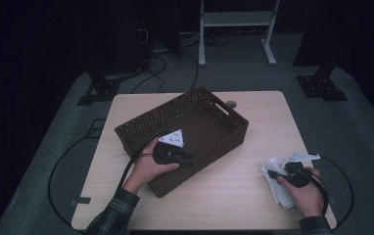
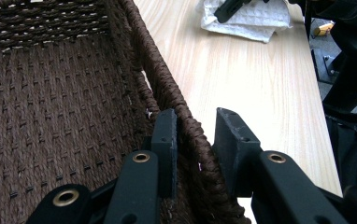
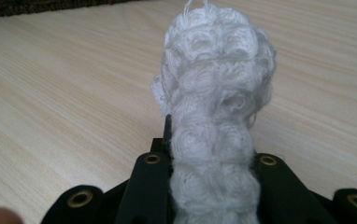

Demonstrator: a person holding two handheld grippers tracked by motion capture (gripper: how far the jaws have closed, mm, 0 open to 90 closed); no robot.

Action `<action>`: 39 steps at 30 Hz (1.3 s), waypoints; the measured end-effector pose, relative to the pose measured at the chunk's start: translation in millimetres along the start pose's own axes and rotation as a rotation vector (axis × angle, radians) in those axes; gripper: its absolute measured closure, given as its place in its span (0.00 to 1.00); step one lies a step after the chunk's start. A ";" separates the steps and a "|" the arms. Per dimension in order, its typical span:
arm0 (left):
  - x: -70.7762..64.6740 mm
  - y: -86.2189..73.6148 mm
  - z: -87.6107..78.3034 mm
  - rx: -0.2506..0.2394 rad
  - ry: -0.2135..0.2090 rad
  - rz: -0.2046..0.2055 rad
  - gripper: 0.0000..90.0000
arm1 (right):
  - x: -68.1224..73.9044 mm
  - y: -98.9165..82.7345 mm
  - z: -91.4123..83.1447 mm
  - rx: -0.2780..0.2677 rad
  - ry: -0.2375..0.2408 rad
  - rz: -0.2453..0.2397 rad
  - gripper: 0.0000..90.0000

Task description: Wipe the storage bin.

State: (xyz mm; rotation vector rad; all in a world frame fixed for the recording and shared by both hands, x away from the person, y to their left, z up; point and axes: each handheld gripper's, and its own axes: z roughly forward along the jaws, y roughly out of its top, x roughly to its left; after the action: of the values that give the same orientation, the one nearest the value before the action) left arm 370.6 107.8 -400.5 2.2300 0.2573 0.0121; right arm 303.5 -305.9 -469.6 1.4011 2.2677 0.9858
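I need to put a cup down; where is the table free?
Bare wood lies between the basket and the white cloth, and along the far right edge of the table. The near right corner is crowded by the cloth and the right gripper.

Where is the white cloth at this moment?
In the high view the white cloth lies at the table's near right corner, pinched by the right gripper, well right of the woven basket.
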 end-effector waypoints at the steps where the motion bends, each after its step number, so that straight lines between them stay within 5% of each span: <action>1: 0.1 0.0 0.0 0.000 0.000 0.000 0.77 | -0.2 0.5 -0.4 -0.007 0.004 0.001 0.84; 28: 0.1 0.1 -0.1 0.000 0.001 0.001 0.77 | -4.2 36.5 0.3 -0.077 0.022 -0.041 0.84; 39: -0.2 0.1 0.0 0.000 0.003 0.004 0.77 | -4.1 56.8 14.3 -0.079 0.033 -0.067 0.84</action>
State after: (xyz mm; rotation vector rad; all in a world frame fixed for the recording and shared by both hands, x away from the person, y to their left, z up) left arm 370.4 107.7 -400.4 2.2302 0.2549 0.0173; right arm 351.5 -287.4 -441.3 1.2770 2.2579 1.0721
